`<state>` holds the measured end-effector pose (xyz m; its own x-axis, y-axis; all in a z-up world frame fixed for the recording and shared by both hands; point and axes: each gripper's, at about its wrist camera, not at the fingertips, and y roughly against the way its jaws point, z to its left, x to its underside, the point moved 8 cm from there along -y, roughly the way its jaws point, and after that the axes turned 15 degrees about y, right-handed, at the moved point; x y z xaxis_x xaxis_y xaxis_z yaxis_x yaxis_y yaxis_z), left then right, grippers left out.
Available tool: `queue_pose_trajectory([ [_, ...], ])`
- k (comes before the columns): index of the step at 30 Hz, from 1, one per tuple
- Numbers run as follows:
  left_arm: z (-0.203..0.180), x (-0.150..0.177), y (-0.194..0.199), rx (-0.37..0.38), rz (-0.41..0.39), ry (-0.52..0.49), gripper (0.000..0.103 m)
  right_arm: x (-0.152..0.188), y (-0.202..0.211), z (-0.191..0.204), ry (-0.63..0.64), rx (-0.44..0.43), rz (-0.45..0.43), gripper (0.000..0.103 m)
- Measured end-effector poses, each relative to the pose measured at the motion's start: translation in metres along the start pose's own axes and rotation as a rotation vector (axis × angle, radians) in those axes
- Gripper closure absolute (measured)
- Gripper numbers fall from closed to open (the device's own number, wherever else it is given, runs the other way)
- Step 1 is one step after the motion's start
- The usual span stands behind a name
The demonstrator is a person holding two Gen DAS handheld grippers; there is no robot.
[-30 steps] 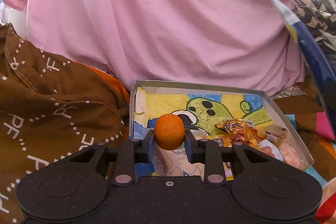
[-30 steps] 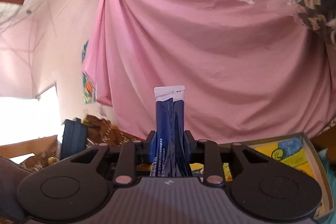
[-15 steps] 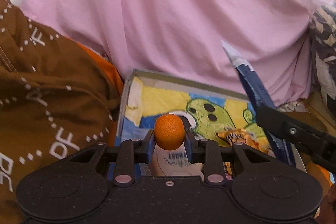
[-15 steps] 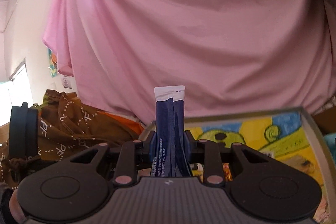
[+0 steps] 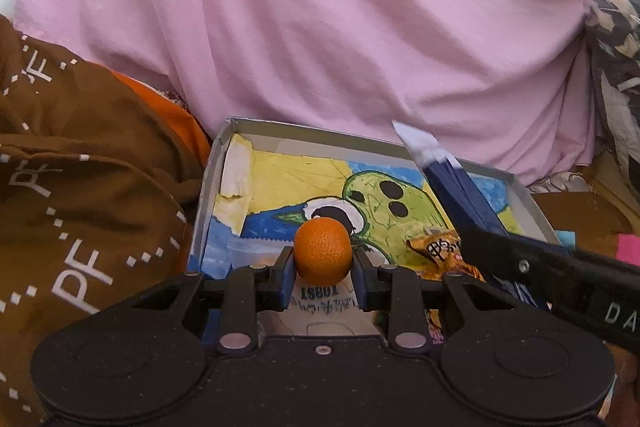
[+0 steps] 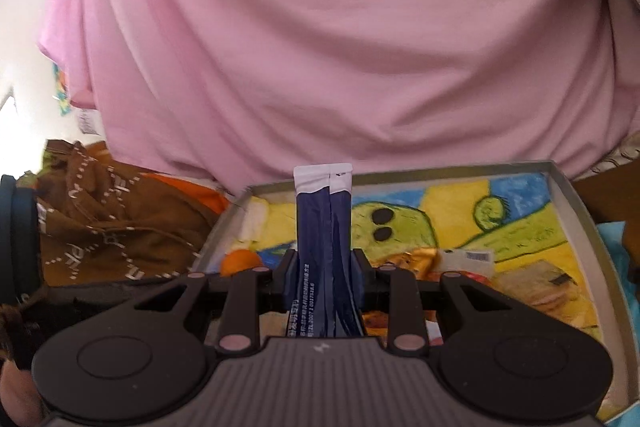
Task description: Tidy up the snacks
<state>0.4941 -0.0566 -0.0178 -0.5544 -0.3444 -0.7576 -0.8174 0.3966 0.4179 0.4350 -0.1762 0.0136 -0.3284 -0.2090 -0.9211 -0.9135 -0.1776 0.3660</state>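
Observation:
My left gripper (image 5: 323, 261) is shut on a small orange mandarin (image 5: 322, 251), held over the near left part of a shallow grey box (image 5: 304, 127) lined with a green cartoon drawing. My right gripper (image 6: 323, 267) is shut on a dark blue sachet with a white top (image 6: 323, 227), upright between the fingers above the same box (image 6: 568, 183). In the left wrist view the right gripper's black finger (image 5: 520, 263) and the blue sachet (image 5: 452, 187) reach in over the box's right side. A gold wrapped snack (image 5: 440, 247) and other packets (image 6: 536, 291) lie in the box.
A pink cloth (image 5: 320, 19) hangs right behind the box. A brown printed garment (image 5: 80, 211) over orange fabric (image 5: 176, 111) lies heaped against the box's left wall. Patterned dark fabric (image 5: 616, 27) is at the far right.
The right gripper has tilted down and moved in over the box with the blue sachet. The left gripper has drawn a little closer to the box, still holding the mandarin.

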Motion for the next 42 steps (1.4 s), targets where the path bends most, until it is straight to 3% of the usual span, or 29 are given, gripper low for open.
queue_pose_trajectory([
  [12,-0.003,-0.007,-0.007,0.005,0.038,0.159,0.057,0.017,-0.026,-0.008,0.162,0.074,0.089,0.067],
  [15,-0.003,-0.006,-0.004,0.002,0.042,0.173,0.052,0.016,-0.019,-0.007,0.191,0.087,0.068,0.061],
  [17,-0.003,-0.005,-0.001,-0.006,0.042,0.175,0.049,0.014,-0.012,-0.008,0.184,0.093,0.051,0.049],
  [21,-0.004,-0.006,0.008,-0.015,0.026,0.175,0.037,0.01,0.004,-0.011,0.16,0.095,0.02,0.037],
  [26,-0.01,-0.007,0.022,-0.016,0.004,0.155,0.027,0.002,0.027,-0.013,0.16,0.116,-0.031,0.014],
  [35,-0.019,-0.011,0.068,0.005,-0.122,0.151,0.018,-0.011,0.068,-0.01,0.227,0.131,-0.079,0.001],
  [42,-0.021,-0.008,0.104,-0.002,-0.16,0.131,0.016,-0.019,0.101,-0.009,0.199,0.15,-0.11,0.0],
])
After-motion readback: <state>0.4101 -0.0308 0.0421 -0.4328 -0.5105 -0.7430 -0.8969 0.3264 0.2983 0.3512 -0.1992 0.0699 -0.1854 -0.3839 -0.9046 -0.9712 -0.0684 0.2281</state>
